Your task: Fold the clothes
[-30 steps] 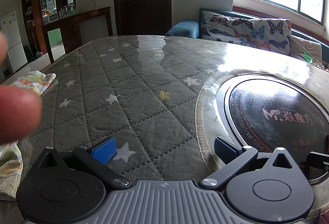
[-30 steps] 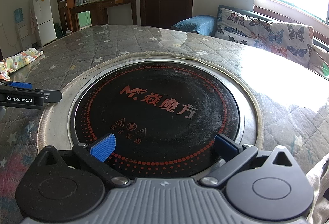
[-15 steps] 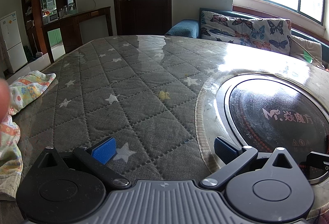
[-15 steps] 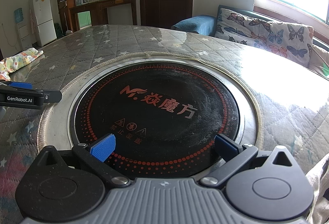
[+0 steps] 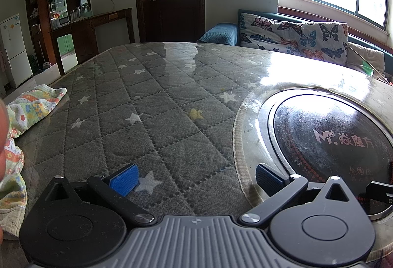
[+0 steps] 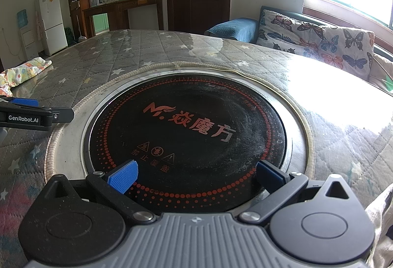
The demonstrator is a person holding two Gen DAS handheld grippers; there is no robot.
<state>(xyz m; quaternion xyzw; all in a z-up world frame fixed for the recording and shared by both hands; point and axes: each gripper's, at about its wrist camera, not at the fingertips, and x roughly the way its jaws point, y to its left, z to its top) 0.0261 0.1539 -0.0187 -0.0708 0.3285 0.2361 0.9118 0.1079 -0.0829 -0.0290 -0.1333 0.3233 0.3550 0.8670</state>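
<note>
On the quilted desk (image 5: 172, 135), my left tongs (image 5: 195, 178) and right tongs (image 6: 195, 176) are spread, holding nothing; the patterned garment (image 5: 29, 110) lies crumpled at the desk's far-left edge.

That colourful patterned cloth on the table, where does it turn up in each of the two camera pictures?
Left wrist view: the patterned cloth lies along the left edge, running down toward the lower left corner.
Right wrist view: the same cloth is small, at the far left edge, above the left gripper.
Shared landmark: the round black cooktop set in the table.
</note>
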